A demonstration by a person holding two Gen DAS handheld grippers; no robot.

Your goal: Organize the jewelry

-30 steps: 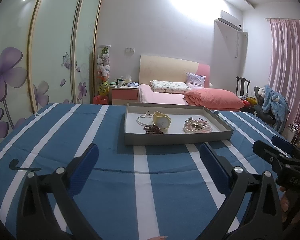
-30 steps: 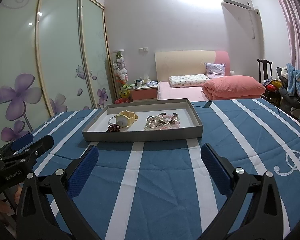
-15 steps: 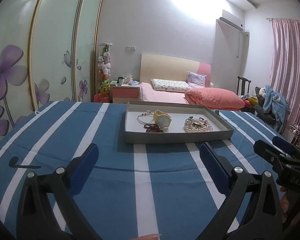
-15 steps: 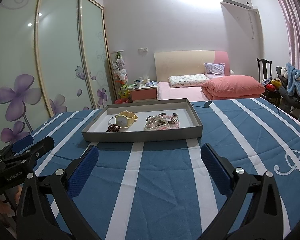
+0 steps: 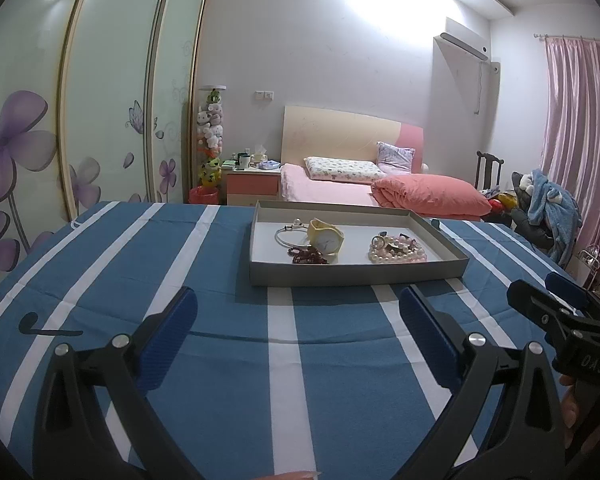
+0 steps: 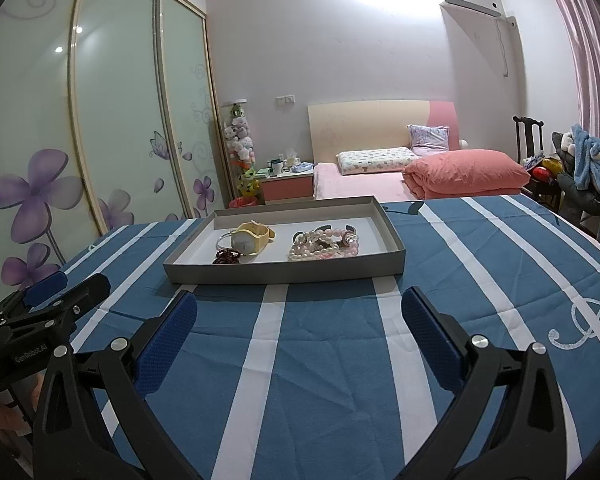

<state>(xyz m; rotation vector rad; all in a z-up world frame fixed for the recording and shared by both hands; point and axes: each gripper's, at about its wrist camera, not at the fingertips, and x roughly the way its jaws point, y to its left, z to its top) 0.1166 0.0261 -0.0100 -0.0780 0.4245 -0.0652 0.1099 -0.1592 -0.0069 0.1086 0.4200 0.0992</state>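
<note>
Jewelry all sits inside the shallow grey cardboard tray (image 5: 356, 270); both grippers, left gripper (image 5: 298, 334) and right gripper (image 6: 300, 334), hang spread wide and empty short of it, so sorted or still waiting, can't say.

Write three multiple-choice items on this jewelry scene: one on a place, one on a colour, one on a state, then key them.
1. Where does the watch lie?
A. In the grey tray
B. On the striped cloth beside the tray
C. Between the left gripper's jaws

2. What colour is the watch's strap?
A. Black
B. Yellow
C. Red

3. How do the left gripper and right gripper stand?
A. Both shut on jewelry
B. Left shut, right open
C. Both open and empty

Answers:
1 A, the watch sits inside the tray's walls next to the silver bangle and dark red beads.
2 B, strap and case are pale yellow in both views.
3 C, each gripper's jaws stand wide apart over the cloth, short of the tray, with nothing between them.
</note>
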